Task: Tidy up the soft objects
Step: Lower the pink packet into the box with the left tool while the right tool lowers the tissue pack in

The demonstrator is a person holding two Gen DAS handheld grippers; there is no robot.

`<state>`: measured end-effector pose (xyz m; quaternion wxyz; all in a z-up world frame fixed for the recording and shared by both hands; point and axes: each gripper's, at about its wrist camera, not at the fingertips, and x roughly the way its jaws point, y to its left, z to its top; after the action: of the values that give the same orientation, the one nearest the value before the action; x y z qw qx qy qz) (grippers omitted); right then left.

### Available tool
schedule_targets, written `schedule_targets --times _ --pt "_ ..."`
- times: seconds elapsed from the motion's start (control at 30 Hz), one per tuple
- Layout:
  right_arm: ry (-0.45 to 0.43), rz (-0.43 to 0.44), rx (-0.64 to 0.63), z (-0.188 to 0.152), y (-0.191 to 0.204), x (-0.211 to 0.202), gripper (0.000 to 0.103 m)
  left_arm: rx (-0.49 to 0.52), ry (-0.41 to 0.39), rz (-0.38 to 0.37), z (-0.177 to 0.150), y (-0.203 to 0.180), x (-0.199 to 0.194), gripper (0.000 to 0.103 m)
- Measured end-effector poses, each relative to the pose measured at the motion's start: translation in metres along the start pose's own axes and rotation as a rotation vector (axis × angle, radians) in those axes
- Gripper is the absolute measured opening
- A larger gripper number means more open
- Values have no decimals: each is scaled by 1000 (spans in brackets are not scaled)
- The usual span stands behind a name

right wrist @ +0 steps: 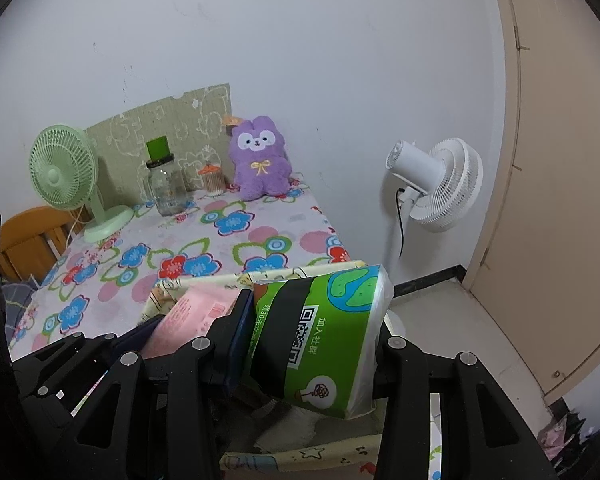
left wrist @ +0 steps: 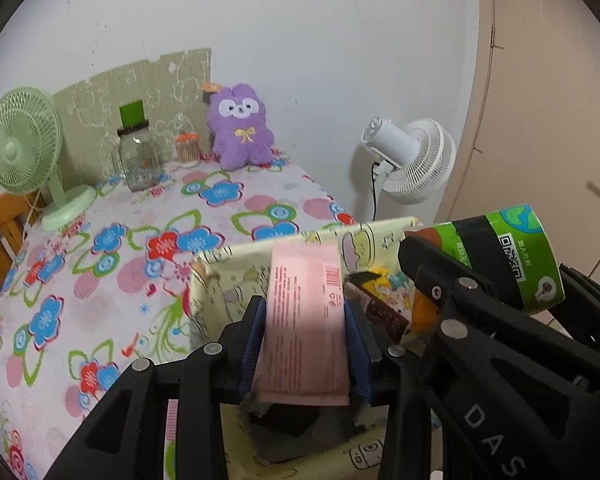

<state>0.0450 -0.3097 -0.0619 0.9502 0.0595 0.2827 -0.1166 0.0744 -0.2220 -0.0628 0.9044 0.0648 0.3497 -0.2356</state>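
I had the left gripper point(left wrist: 305, 344) clamped on a pink tissue pack point(left wrist: 306, 320), its blue pads pressing both long sides. The pack stood at 6 o'clock in the left wrist view, tilted forward over the open storage box point(left wrist: 228, 276) with cartoon print. I had the right gripper point(right wrist: 308, 344) clamped on a green tissue pack point(right wrist: 320, 332), which sat at 6 o'clock in the right wrist view, leaning toward 1 o'clock above the same box. In the left wrist view the green pack appeared at 3 o'clock, just beside the pink one. The box rested at the near edge of the table, on a floral cloth point(left wrist: 112, 240). At 11 o'clock on the table stood a purple plush toy point(left wrist: 240, 128), with a small orange-lidded jar point(left wrist: 187, 150) and a clear bottle point(left wrist: 140, 158) to its 9 o'clock side. A green fan point(left wrist: 24, 148) stood at 9 o'clock. A white fan point(left wrist: 410, 160) stood on the floor at 2 o'clock, beside a beige door point(left wrist: 540, 100).
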Motion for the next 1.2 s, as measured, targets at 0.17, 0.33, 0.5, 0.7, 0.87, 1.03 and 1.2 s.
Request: schedule_targets --times 0.17,0.33,0.5,0.7,0.87,1.03,1.2 --pt "37 -10 -2 -10 -3 6 47 -2 27 -6 -10 -3 5 45" --pt "56 -16 3 -17 -6 8 47 3 39 3 -15 -6 7 62" --pt "63 -5 15 -19 -7 7 47 18 31 18 -16 -8 1 71" --pt "53 15 13 -17 -2 6 47 41 24 48 -11 -3 -4 80" --pt "51 25 9 -12 3 11 47 66 41 63 -8 -2 -6 80" --pt "45 35 4 -8 7 17 47 77 26 120 -4 0 -8 86" --pt "56 42 1 -6 11 25 50 53 46 111 -3 10 1 86"
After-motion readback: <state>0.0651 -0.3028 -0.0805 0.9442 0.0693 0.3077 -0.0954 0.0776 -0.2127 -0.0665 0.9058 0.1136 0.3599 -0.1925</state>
